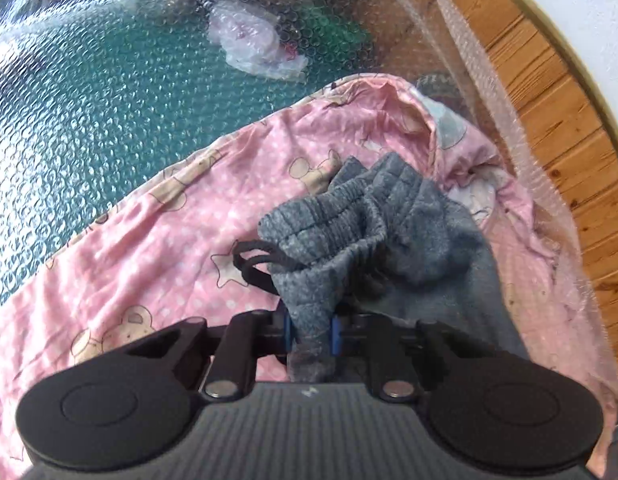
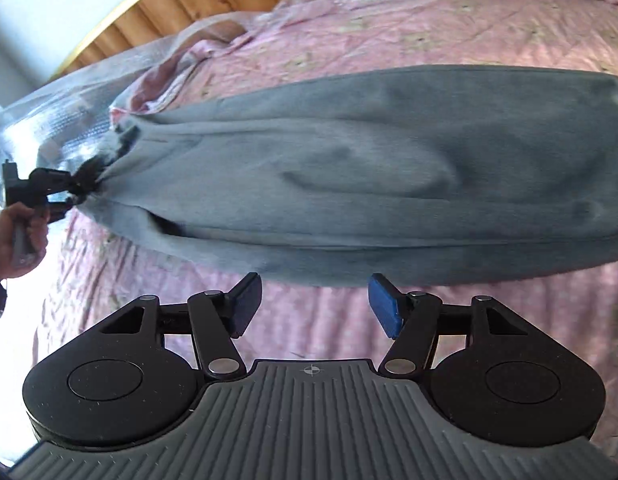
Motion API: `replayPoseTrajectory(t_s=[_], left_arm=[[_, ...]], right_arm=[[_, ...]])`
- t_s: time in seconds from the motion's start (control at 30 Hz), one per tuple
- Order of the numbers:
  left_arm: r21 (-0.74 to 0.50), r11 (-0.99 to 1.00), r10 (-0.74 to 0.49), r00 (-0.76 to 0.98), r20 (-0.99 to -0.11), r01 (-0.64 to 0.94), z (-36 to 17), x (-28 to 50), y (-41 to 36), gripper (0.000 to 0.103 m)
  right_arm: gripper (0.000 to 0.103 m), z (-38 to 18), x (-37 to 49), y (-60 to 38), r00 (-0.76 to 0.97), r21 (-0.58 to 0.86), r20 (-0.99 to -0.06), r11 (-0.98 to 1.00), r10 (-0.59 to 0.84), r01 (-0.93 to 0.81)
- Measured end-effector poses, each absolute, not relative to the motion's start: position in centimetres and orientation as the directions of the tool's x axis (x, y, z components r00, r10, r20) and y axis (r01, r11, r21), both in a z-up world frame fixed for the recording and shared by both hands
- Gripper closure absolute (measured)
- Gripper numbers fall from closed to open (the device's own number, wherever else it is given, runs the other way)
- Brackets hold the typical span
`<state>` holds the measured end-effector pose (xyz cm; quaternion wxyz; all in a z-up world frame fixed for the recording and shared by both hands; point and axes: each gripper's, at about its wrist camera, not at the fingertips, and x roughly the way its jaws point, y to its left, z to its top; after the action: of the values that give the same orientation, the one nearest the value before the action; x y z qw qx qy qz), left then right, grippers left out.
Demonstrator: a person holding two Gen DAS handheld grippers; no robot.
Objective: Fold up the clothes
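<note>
Pink bedding [image 1: 149, 240] carries the grey sweatpants [image 1: 349, 220], whose bunched waistband the left tool [image 1: 312, 336] pinches tight. From the right wrist, the pants [image 2: 369, 168] stretch long and unfolded; the right tool [image 2: 315, 304] gapes wide, empty, just beside their edge.

A bedroom in a home.
A pink sheet [image 1: 121, 248] with little bears and stars on it is spread over a bed, and grey sweatpants [image 2: 369, 168] lie on top of it. Beside the bed is a wall of wooden boards [image 1: 549, 92], with a white wall above that. Clear bubble wrap [image 1: 89, 92] covers the far part of the bed, past the edge of the sheet.
</note>
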<state>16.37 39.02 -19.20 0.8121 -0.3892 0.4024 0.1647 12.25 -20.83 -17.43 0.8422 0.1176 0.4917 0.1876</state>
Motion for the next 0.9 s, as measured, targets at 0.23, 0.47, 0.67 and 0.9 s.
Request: replayPoseTrajectory(t_s=[0.23,0.47,0.67,0.9], left_arm=[[-0.558,0.615,-0.126,0.630,-0.766,-0.556,-21.0,12.1,40.7,0.089],[-0.583,0.664,-0.160,0.673,-0.722,-0.468,-18.0,13.4,41.4,0.089],[-0.574,0.664,-0.174,0.647,-0.742,-0.480,-19.1,14.3,41.6,0.089],[-0.535,0.721,-0.195,0.611,-0.767,-0.441,-16.2,11.1,41.7,0.089]], right_arm=[[0.037,-14.3,15.6,-7.8,0.432,0.321,-0.708,0.800,0.558,-0.507],[0.043,-17.8,17.6,1.9,0.278,0.217,-0.790,0.674,0.546,-0.707],[0.103,-19.6,13.7,3.7,0.428,-0.107,-0.835,0.662,0.345,-0.742],[0.103,-17.4,12.9,1.6,0.379,-0.011,-0.831,0.669,0.407,-0.743]])
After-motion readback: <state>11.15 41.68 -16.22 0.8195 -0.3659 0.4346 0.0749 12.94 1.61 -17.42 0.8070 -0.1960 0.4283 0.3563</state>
